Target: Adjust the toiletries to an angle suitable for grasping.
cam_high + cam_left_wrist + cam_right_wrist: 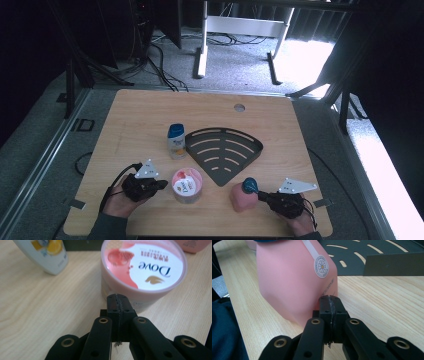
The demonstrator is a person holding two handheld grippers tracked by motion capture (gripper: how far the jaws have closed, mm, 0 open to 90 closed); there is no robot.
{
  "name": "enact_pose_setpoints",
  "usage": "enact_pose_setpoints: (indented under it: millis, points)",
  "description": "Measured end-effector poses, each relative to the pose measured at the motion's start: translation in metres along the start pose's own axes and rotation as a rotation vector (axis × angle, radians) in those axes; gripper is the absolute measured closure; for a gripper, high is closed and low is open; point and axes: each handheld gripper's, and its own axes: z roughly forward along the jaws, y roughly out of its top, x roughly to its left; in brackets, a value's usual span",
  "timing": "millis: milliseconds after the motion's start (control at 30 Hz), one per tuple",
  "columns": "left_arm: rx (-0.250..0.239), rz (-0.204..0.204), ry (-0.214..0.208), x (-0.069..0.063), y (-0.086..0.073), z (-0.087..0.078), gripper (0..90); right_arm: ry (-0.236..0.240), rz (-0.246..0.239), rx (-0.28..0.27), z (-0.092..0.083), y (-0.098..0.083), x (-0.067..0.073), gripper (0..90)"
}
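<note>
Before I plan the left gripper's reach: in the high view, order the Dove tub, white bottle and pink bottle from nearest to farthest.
1. Dove tub, just beside the left gripper.
2. White bottle, farther up the table.
3. Pink bottle, far right, at the right gripper.

In the left gripper view, the white bottle [43,255] up and left of the gripper [117,298] is cropped by the top edge. In the right gripper view, the pink bottle [292,277] loses its cap beyond the frame; its side print is unreadable.

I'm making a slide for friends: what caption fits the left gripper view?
Shut left gripper at the side of a pink Dove tub, a white lotion bottle behind on the wooden table.
</note>
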Motion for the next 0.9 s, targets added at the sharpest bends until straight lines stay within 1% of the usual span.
enact_pose_setpoints:
  millis: [67, 200, 267, 367, 400, 467, 567, 600, 667, 700, 833, 900]
  points:
    - [-0.023, 0.006, -0.008, -0.002, 0.002, -0.001, 89.7, 0.002, -0.002, -0.001, 0.000, 0.000, 0.000, 89.6]
    - [-0.045, 0.013, -0.015, -0.003, 0.005, -0.002, 89.6, 0.009, -0.004, 0.003, 0.000, 0.000, 0.002, 89.8]
    - [-0.070, 0.016, -0.021, -0.004, 0.007, -0.004, 89.7, 0.011, -0.010, 0.006, 0.000, 0.000, 0.003, 89.9]
    - [-0.106, 0.022, -0.039, -0.006, 0.010, -0.005, 89.7, 0.018, -0.017, 0.012, 0.001, -0.001, 0.005, 90.0]
    - [-0.109, 0.029, -0.046, -0.008, 0.012, -0.005, 89.7, 0.021, -0.021, 0.015, 0.002, 0.000, 0.006, 89.9]
    - [-0.098, 0.044, -0.055, -0.011, 0.017, 0.000, 89.7, 0.025, -0.025, 0.017, 0.003, 0.000, 0.007, 90.0]
    - [-0.057, 0.070, -0.061, -0.016, 0.022, 0.012, 89.7, 0.021, -0.032, 0.017, 0.004, 0.000, 0.008, 89.9]
    - [-0.059, 0.071, -0.072, -0.017, 0.023, 0.014, 89.7, 0.019, -0.033, 0.017, 0.004, 0.000, 0.008, 89.9]
    - [-0.060, 0.078, -0.082, -0.018, 0.024, 0.014, 89.7, 0.016, -0.032, 0.017, 0.004, 0.001, 0.009, 89.9]
    - [-0.058, 0.072, -0.083, -0.018, 0.023, 0.014, 89.7, 0.017, -0.031, 0.016, 0.004, 0.001, 0.009, 90.0]
    - [-0.040, 0.063, -0.056, -0.015, 0.020, 0.009, 89.9, 0.025, -0.034, 0.015, 0.005, 0.001, 0.010, 89.9]
    - [-0.040, 0.063, -0.056, -0.015, 0.020, 0.009, 89.9, 0.026, -0.035, 0.015, 0.006, 0.001, 0.010, 89.9]
